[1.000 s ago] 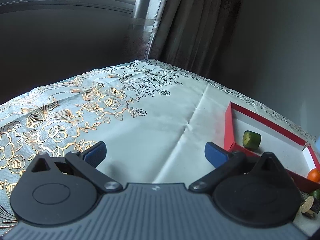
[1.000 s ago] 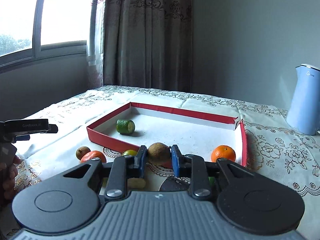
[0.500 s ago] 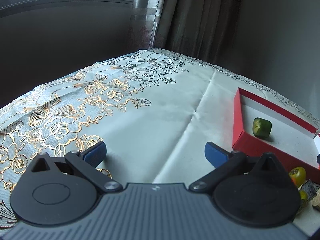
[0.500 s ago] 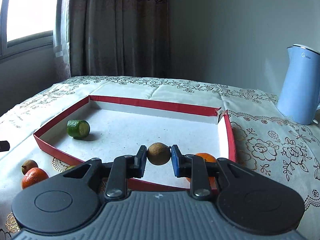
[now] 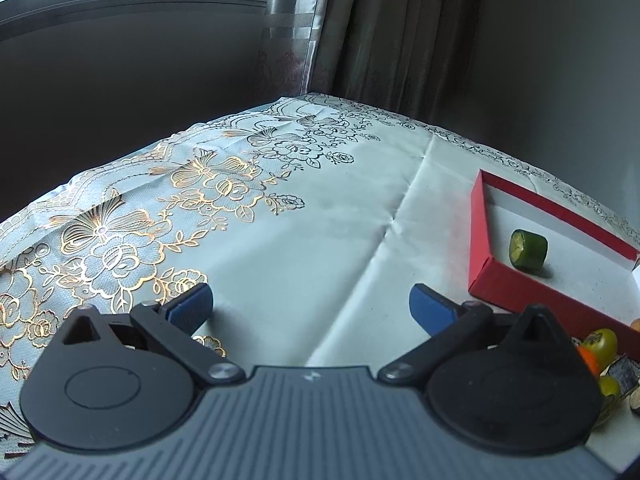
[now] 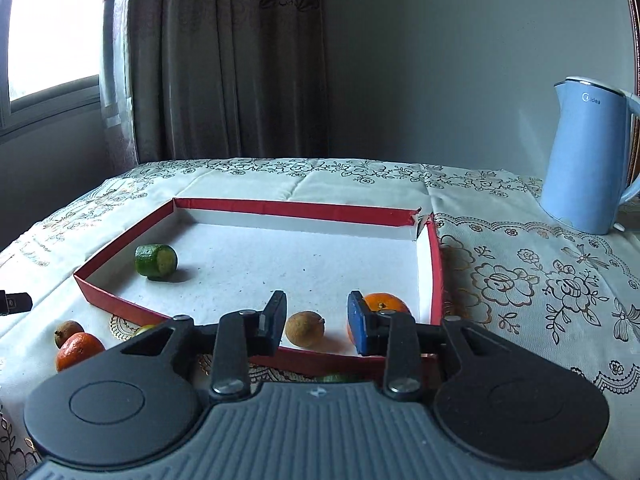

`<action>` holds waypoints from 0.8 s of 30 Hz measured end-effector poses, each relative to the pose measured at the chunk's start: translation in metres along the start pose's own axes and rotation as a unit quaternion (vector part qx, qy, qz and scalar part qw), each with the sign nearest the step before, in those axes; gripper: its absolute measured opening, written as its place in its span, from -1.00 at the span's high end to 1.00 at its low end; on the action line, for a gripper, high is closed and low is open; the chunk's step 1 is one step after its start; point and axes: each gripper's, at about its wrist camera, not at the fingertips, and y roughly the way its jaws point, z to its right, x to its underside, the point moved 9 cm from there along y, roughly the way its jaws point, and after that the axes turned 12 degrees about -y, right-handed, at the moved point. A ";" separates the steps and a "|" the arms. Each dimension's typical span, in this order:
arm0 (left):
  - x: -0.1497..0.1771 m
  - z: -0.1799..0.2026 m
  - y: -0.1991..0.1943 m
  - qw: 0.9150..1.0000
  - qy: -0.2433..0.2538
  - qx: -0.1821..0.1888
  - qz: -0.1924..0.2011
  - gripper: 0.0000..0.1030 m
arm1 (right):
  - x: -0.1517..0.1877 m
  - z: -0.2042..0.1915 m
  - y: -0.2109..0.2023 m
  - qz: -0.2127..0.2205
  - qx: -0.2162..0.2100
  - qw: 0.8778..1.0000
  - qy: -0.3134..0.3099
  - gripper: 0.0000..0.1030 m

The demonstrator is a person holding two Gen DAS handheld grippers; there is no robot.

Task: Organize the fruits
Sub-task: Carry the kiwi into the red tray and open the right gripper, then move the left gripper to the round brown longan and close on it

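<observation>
On my right wrist camera, the right gripper (image 6: 316,318) has its jaws opening, and the small brown fruit (image 6: 305,329) sits between them on the white floor of the red tray (image 6: 288,210), close to the tray's near wall, with a clear gap to each pad, so nothing is gripped. Just behind the right-hand pad I see an orange (image 6: 384,303) resting in the tray's near right corner, and a cut green fruit (image 6: 156,261) lies on its side near the left wall, well apart from the other two. Outside the tray, on the floral tablecloth (image 6: 540,288) to the left, another orange (image 6: 78,350) and a small brown fruit (image 6: 67,330) lie touching or nearly so. A blue kettle (image 6: 588,156) stands at the far right of the table. On my left wrist camera, the left gripper (image 5: 310,306) hangs over bare cloth with its fingers spread wide and empty; the tray's corner lies to its right, and a few yellow-green fruits (image 5: 600,344) show partly behind the gripper's body.
</observation>
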 end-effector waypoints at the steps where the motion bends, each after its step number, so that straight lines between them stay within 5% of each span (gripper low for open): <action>1: 0.001 0.000 0.001 1.000 0.000 -0.002 -0.005 -1.00 | 0.005 0.008 -0.007 0.002 0.015 1.000 0.007 -0.49; 2: 0.001 0.000 0.002 1.000 0.001 -0.003 -0.007 -1.00 | 0.011 0.019 -0.016 0.004 0.034 0.999 0.016 -0.70; 9: 0.006 0.004 0.006 0.999 0.030 -0.026 -0.018 -1.00 | 0.054 0.069 -0.039 -0.051 0.091 0.993 0.060 -0.71; 15: 0.011 0.011 0.006 0.997 0.059 -0.038 -0.023 -1.00 | 0.083 0.070 -0.028 -0.126 0.082 0.987 0.050 -0.71; 24: 0.010 0.023 -0.007 0.997 0.075 0.016 0.005 -1.00 | 0.086 0.066 -0.025 -0.127 0.076 0.988 0.050 -0.97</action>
